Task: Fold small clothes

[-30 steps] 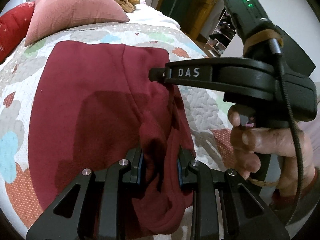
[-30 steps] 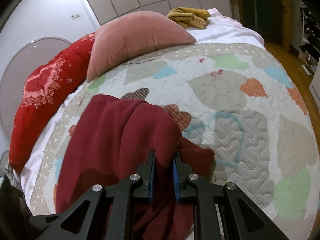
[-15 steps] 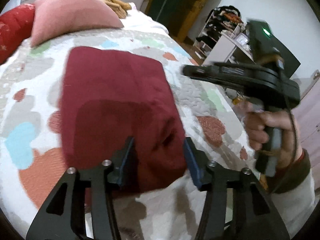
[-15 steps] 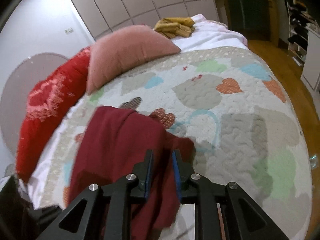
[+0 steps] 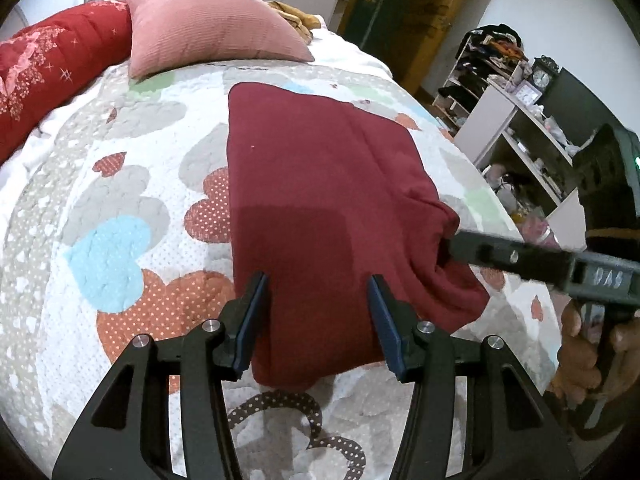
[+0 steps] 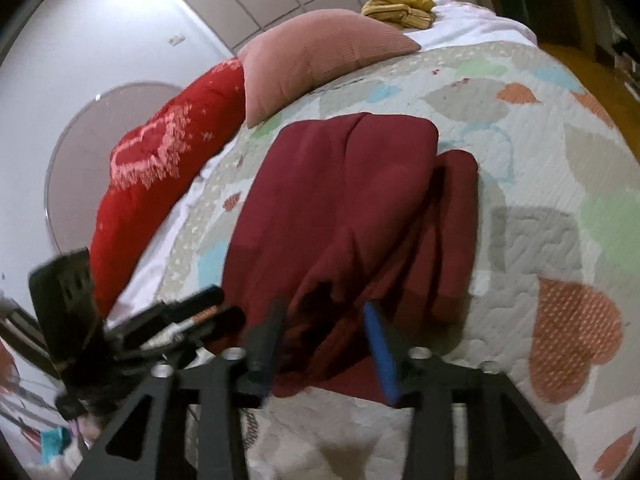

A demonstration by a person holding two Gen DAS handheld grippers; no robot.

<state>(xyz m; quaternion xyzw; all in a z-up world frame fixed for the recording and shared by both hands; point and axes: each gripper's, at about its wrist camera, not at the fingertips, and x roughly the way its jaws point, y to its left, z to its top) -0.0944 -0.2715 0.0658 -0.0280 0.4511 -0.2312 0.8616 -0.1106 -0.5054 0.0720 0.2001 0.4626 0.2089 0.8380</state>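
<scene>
A dark red garment (image 5: 320, 200) lies folded on the heart-patterned quilt (image 5: 112, 240). It also shows in the right wrist view (image 6: 344, 208), with a narrower fold lying along its right side. My left gripper (image 5: 318, 300) is open, its jaws wide apart over the garment's near edge and holding nothing. My right gripper (image 6: 324, 320) is open over the garment's rumpled near corner. In the left wrist view the right gripper's fingertips (image 5: 460, 246) touch the garment's right corner.
A pink pillow (image 5: 212, 32) and a red cushion (image 5: 48, 80) lie at the bed's far end. A mustard garment (image 6: 400, 10) lies behind the pillow. White shelves (image 5: 516, 128) stand to the right of the bed. The left gripper's body (image 6: 120, 320) is at the lower left of the right wrist view.
Both grippers were shut on the red garment and have opened and let it go. The garment now lies flat on the quilt. Both grippers have pulled back toward the near edge.
</scene>
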